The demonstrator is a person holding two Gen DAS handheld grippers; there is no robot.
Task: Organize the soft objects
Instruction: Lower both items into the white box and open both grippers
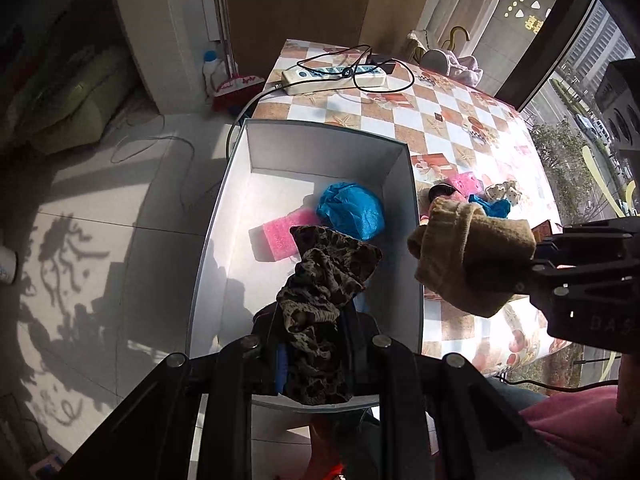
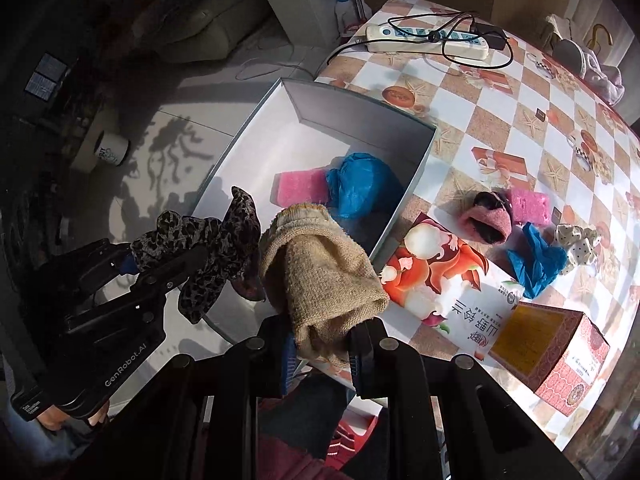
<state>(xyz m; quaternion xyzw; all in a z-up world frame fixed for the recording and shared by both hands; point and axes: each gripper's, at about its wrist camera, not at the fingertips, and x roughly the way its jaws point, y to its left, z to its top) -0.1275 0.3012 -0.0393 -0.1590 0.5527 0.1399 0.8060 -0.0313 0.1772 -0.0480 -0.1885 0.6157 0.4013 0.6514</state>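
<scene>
Checkered tablecloth; white box; tiled floor.

Beyond the fingers the white box is lying open, its near floor bare; a pink sponge and blue bag are crowding its far right part (the far left corner is staying free).

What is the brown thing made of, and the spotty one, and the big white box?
The brown sock looks like knitted wool or cotton: ribbed cuff, fuzzy matte weave. The spotty scrunchie seems thin gathered fabric, leopard-printed and crinkled. The white box is probably cardboard: flat, stiff walls with a smooth matte face.
</scene>
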